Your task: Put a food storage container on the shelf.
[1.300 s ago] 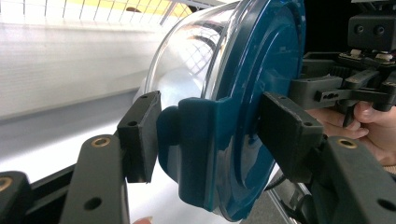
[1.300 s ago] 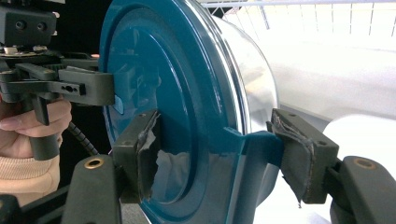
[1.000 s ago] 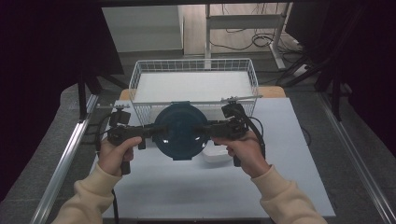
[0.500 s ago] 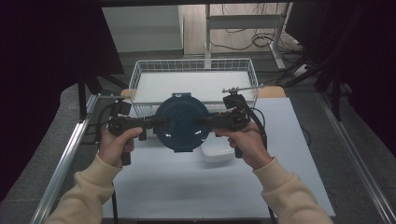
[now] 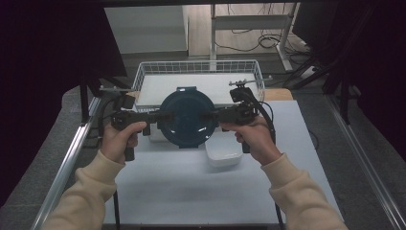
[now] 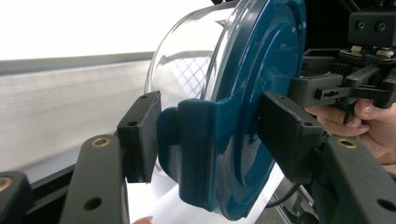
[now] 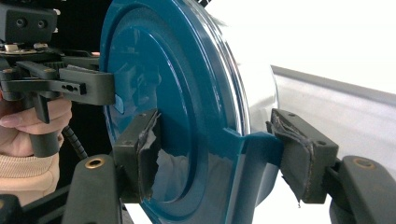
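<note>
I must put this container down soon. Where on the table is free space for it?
The widest bare patch of the white table lies near the person, between the two sleeves, below the white dish. The wire basket floor behind also looks bare. It is crowded in the middle, where both grippers hold the teal-lidded container beside the dish.

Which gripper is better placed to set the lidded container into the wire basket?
Neither clearly: left gripper and right gripper clamp opposite latches of the lidded container, just before the wire basket.
</note>
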Action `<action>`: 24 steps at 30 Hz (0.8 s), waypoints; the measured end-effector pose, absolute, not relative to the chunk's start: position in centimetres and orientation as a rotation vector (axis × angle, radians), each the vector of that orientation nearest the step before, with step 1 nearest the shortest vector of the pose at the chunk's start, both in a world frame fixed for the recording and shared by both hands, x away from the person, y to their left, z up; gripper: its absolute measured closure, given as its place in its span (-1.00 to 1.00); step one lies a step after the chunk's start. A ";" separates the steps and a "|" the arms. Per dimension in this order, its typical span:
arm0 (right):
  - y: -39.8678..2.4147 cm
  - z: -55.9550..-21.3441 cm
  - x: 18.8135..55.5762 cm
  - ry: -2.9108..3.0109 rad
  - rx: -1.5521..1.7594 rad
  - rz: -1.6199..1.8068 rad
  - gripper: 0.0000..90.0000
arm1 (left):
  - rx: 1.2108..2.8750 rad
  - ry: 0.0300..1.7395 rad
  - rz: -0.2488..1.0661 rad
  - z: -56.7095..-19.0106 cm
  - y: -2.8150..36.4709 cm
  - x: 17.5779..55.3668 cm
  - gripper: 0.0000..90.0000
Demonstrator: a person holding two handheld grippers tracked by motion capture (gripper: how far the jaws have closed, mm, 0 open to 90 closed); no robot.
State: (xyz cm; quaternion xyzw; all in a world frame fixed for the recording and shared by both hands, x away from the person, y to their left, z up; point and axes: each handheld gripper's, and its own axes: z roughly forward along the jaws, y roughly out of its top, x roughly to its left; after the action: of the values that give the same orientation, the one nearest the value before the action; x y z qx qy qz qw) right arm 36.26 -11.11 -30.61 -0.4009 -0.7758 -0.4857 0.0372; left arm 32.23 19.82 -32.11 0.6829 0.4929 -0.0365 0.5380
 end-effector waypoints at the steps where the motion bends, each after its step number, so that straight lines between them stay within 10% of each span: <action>1: -11.1 -30.5 36.4 -2.380 -1.230 -1.493 -0.21 | 1.623 1.172 -0.085 -32.0 19.8 32.3 -0.09; 24: -11.4 -26.8 39.0 -2.397 -1.193 -1.537 -0.21 | 1.624 1.151 -0.046 -28.4 19.4 34.7 -0.10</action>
State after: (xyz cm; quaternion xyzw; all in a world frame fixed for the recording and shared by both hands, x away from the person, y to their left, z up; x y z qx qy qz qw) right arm 38.98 -11.44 -26.83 -0.3863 -0.7762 -0.4975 0.0270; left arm 34.72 19.42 -28.38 0.6844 0.4852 -0.0196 0.5439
